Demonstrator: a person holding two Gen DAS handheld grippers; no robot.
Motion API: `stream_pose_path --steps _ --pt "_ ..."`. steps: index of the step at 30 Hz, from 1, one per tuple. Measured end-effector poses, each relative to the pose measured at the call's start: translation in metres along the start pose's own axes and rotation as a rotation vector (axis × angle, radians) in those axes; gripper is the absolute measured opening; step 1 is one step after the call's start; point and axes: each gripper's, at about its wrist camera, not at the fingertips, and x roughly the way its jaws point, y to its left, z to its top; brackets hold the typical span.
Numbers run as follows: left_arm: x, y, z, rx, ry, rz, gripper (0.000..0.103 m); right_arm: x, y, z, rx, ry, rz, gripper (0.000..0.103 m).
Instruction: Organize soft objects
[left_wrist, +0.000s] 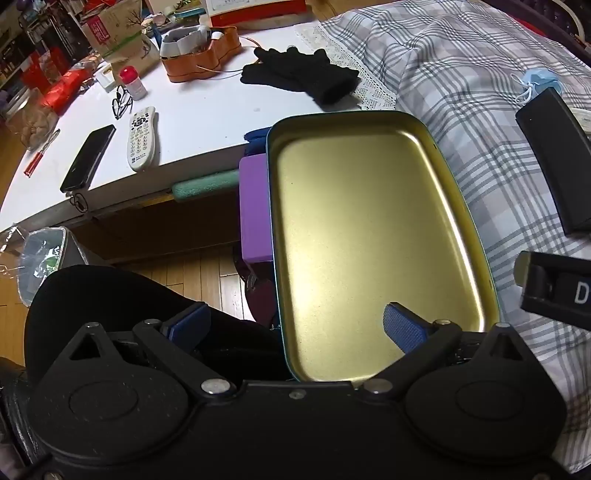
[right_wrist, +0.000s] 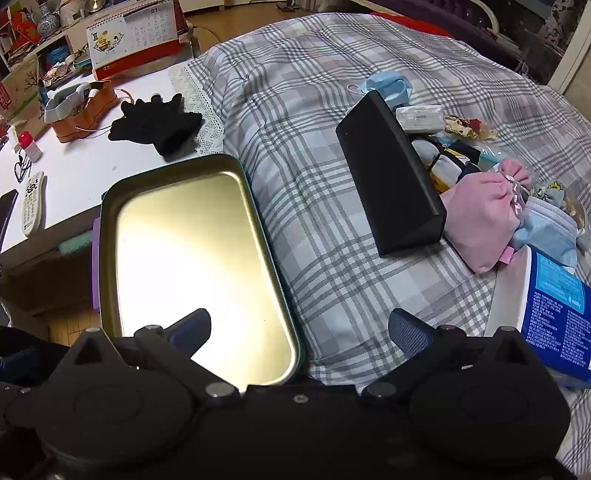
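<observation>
An empty gold metal tray with a teal rim lies on the plaid bedding, also in the right wrist view. My left gripper is open and empty over the tray's near left edge. My right gripper is open and empty over the tray's near right corner. Black gloves lie on the white table, also in the right wrist view. A pile of soft items sits at the right: a pink pouch, blue face masks and rolled socks.
A black box lies on the plaid bedding beside the pile. A blue-labelled pack sits at the right. The white table holds a remote, phone, orange container and glasses. A purple block adjoins the tray.
</observation>
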Motion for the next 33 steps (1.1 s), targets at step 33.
stream_pose_path --steps 33 --pt "-0.002 -0.001 -0.004 -0.004 0.014 -0.025 0.098 0.0 0.003 -0.003 -0.004 0.014 0.005 0.103"
